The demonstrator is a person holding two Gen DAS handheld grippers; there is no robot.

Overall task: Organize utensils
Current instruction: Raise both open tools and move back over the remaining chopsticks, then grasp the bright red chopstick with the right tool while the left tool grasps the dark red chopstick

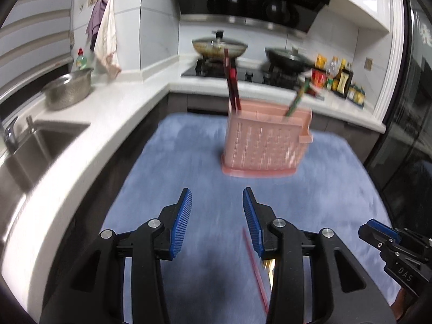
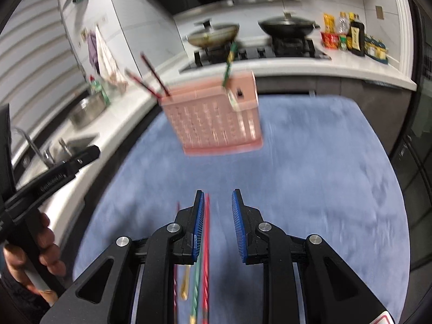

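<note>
- Pink utensil basket point(image 1: 266, 145) stands upright on a blue mat point(image 1: 172, 167), toward the mat's far side; both views are motion-blurred.
- Dark red chopsticks point(image 1: 232, 86) stick up out of the basket's left compartment, leaning slightly.
- A green-handled utensil point(image 1: 297, 100) leans out of the right end of the basket; what kind it is cannot be told.
- Left gripper point(image 1: 217, 208): fingers spread apart, nothing between them, hovering above bare mat in front of the basket.
- Right gripper point(image 2: 216, 205): fingers apart with a narrower gap, nothing pinched. In the left wrist view it shows at the lower right edge.
- Loose utensils lie on the near part of the mat, below and partly hidden by the right gripper: a red chopstick point(image 2: 206, 243) running lengthwise just inside its left finger, a mint-green twisted stick point(image 2: 195, 291), and a small gold piece point(image 2: 185, 286).
- In the left wrist view, a thin red stick point(image 1: 255, 264) lies beside the left gripper's right finger, with a gold glint next to it.
- A person's hand point(image 2: 40, 253) grips the left gripper's handle at the lower left of the right wrist view.
- Beyond the mat: white counter point(image 1: 127, 100) with a sink point(image 1: 40, 140), a metal colander point(image 1: 68, 89), a stove carrying two lidded pans point(image 1: 220, 46), and bottles point(image 1: 340, 78) at far right.
</note>
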